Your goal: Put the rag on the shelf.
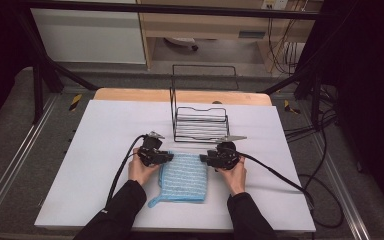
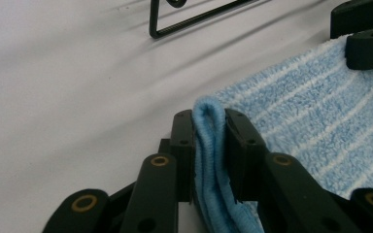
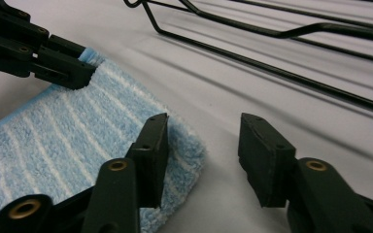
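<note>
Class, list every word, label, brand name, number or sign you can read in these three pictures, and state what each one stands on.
No readable text anywhere.
Blue towel: white stripes, no label showing.
Left gripper and right gripper: black jaws with brass rivets, no markings.
Wire rack: bare black wire.
Yellow-and-black floor markers: a striped pattern, no words.
Pale box at the top edge: too small and blurred to read.

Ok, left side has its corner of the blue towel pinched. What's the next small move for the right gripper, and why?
Probably ease the right gripper a little further onto the towel and close. Its jaws stand apart around the near corner, one pad over the cloth and the other over bare table, so nothing is gripped yet. The left gripper already clamps its folded edge.
</note>
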The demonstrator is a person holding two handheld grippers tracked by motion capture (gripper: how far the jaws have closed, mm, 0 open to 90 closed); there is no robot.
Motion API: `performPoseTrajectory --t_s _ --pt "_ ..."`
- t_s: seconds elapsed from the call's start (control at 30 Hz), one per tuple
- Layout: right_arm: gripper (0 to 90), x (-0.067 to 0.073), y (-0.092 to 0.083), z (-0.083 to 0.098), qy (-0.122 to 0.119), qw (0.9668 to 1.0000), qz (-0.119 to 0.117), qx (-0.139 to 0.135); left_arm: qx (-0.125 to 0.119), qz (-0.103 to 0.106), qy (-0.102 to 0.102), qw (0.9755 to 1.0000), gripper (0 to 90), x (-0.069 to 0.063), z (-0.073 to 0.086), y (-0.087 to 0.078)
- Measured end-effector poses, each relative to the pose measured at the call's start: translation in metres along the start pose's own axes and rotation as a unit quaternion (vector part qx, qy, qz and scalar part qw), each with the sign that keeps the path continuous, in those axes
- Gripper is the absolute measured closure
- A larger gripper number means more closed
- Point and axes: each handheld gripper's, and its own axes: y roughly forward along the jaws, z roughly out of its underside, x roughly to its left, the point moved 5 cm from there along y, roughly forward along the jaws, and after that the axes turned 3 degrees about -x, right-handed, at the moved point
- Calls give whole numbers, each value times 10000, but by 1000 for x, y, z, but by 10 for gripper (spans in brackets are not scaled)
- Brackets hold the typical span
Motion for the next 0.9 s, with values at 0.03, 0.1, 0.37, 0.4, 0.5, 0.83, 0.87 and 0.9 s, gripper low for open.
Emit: performPoseTrajectory --t_s 0.03,0.1,0.37,0.4,0.5,0.83,0.87,0.9 --pt "596 0 1 0 8 10000 -22 14 -10 8 -1 10000 747 0 0 0" --pt "618 0 2 1 45 10000 -50 46 -33 7 0 10000 747 0 0 0" --pt "760 3 6 4 255 9990 -299 220 -44 19 -1 10000 749 1 1 0" --pt "767 3 6 4 276 9989 -313 228 -60 18 -9 10000 750 1 1 0" --pt "795 3 6 4 342 9985 -346 264 -102 68 -61 9999 755 1 1 0" --pt "829 4 0 -1 378 9983 -405 192 -153 172 -181 9996 794 2 0 -5" --pt "829 4 -2 -2 370 9984 -401 164 -182 187 -204 9995 795 1 0 -6" --pt "829 5 -3 -2 370 9984 -414 134 -210 198 -228 9993 796 1 0 -7"
